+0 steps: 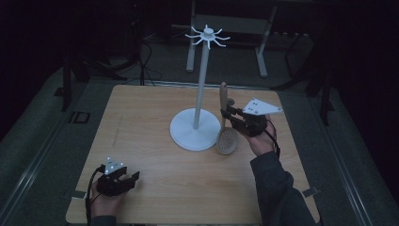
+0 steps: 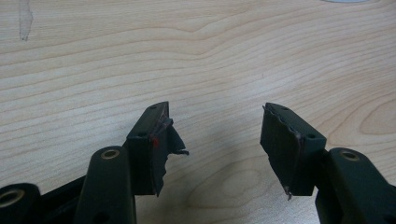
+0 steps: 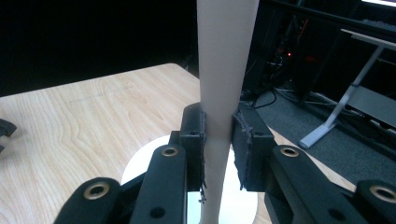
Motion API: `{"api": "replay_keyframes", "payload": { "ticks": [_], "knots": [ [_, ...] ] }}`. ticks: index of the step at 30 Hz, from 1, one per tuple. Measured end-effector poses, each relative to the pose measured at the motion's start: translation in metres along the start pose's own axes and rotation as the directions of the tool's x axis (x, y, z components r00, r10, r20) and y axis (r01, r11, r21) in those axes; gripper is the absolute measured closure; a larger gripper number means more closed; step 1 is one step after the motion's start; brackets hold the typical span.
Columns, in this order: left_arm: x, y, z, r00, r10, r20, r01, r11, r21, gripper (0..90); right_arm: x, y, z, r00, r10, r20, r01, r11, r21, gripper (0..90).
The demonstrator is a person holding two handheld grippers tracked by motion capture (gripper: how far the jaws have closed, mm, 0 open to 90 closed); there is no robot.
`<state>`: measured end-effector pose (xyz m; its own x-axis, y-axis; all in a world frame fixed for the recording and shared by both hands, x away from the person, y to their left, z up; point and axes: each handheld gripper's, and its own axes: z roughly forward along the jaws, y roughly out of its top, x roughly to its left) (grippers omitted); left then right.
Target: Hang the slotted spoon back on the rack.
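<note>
Between the right tool's (image 3: 218,144) jaws, spoon handle (image 3: 224,70)

a dim room: grey carpet floor (image 1: 42,141) surrounds the light wooden bench (image 1: 141,122), with white desk legs (image 1: 261,56) at twelve o'clock and dark cables (image 1: 146,66) at eleven.

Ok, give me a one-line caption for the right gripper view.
Right gripper jaws shut on the slotted spoon's pale handle, above the white rack base on the wooden table.
</note>
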<state>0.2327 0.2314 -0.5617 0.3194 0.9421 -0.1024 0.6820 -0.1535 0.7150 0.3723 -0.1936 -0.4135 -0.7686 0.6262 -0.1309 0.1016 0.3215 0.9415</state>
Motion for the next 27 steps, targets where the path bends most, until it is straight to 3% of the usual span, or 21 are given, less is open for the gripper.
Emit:
{"api": "replay_keyframes", "payload": {
  "ticks": [27],
  "knots": [
    [0.001,0.000,-0.001,1.0000,-0.003,-0.001,0.003,1.0000,-0.003,43.2,-0.009,0.023,-0.001,0.9984,0.012,0.055,-0.009,0.999,-0.048,75.1]
  ]
}}
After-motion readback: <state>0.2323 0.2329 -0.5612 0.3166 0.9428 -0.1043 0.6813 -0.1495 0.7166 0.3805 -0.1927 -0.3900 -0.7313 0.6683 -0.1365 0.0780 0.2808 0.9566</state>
